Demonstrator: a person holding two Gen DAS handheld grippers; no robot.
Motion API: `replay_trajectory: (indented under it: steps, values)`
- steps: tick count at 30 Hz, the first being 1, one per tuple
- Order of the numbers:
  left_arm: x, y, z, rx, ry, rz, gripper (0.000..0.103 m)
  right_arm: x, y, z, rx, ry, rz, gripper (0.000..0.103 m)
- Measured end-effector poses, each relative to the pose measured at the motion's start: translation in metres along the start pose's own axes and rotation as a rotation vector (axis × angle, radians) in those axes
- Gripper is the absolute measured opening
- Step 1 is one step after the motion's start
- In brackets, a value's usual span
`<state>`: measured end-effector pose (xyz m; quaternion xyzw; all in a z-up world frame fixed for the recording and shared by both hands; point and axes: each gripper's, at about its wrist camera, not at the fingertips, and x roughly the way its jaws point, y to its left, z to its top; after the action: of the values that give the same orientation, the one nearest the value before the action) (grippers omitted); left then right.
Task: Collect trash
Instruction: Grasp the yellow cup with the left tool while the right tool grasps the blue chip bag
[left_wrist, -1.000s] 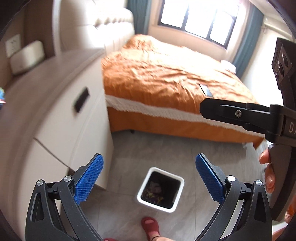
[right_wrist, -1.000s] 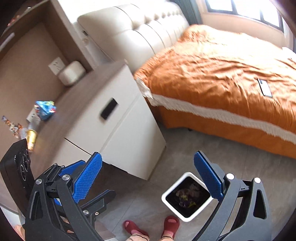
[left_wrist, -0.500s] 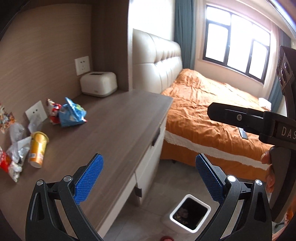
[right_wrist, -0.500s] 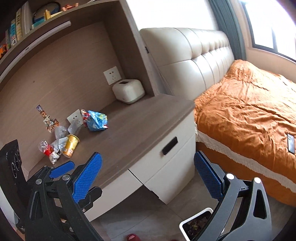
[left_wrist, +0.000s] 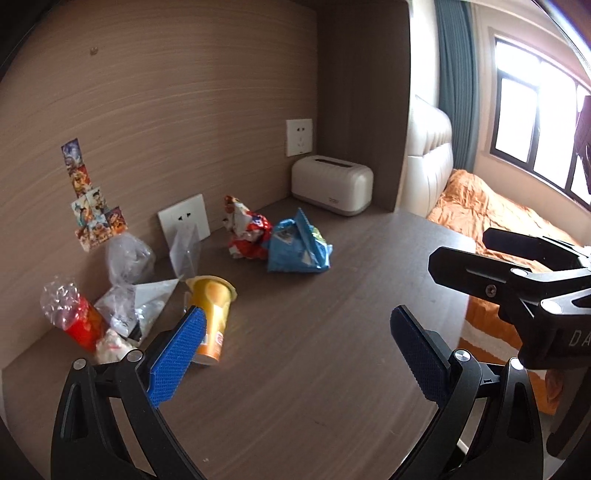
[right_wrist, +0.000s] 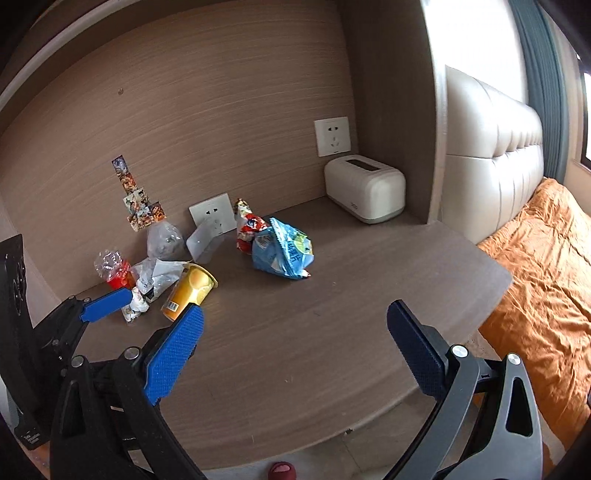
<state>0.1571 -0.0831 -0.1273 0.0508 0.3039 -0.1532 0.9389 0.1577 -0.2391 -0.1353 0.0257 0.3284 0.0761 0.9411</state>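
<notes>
Trash pile (left_wrist: 155, 280) sitting on worktop (left_wrist: 332, 332) by the wall: yellow cup (left_wrist: 212, 314), blue bag (left_wrist: 297, 247). Left gripper (left_wrist: 295, 354) and right gripper (right_wrist: 295, 350) hovering, jaws wide apart, holding nothing.

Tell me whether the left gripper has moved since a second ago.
Yes. The left gripper swung up from over the floor bin to face the desk and its trash.

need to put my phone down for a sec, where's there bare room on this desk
The front half of the desk, from the blue snack bag out to the desk's front edge, is bare. So is the strip between that bag and the white box. The back-left corner around the yellow cup is crowded with wrappers.
</notes>
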Motion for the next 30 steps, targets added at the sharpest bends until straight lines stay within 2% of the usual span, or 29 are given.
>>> replay_trajectory:
  steps: [9,18,21,22,23,25,26,30]
  values:
    - [0.071,0.055,0.002,-0.01,0.095,0.049,0.098,0.105,0.013,0.026,-0.02,0.081,0.009,0.099]
    - [0.128,0.079,0.001,-0.013,0.196,0.041,0.098,0.186,0.013,0.039,-0.003,0.134,-0.047,0.099]
    - [0.141,0.084,-0.001,-0.021,0.234,0.001,0.096,0.207,0.013,0.039,-0.006,0.162,-0.078,0.099]
    - [0.145,0.085,-0.003,-0.025,0.253,-0.011,0.087,0.212,0.013,0.039,-0.006,0.173,-0.083,0.099]
    - [0.15,0.086,-0.005,-0.026,0.27,-0.015,0.072,0.217,0.013,0.037,-0.007,0.185,-0.097,0.099]
    - [0.155,0.088,-0.008,-0.028,0.286,-0.02,0.063,0.223,0.013,0.033,-0.01,0.201,-0.11,0.087]
    - [0.155,0.088,-0.008,-0.032,0.285,-0.031,0.056,0.221,0.012,0.032,-0.002,0.196,-0.104,0.087]
    - [0.149,0.088,-0.005,-0.055,0.268,-0.067,0.056,0.197,0.012,0.03,-0.005,0.172,-0.092,0.086]
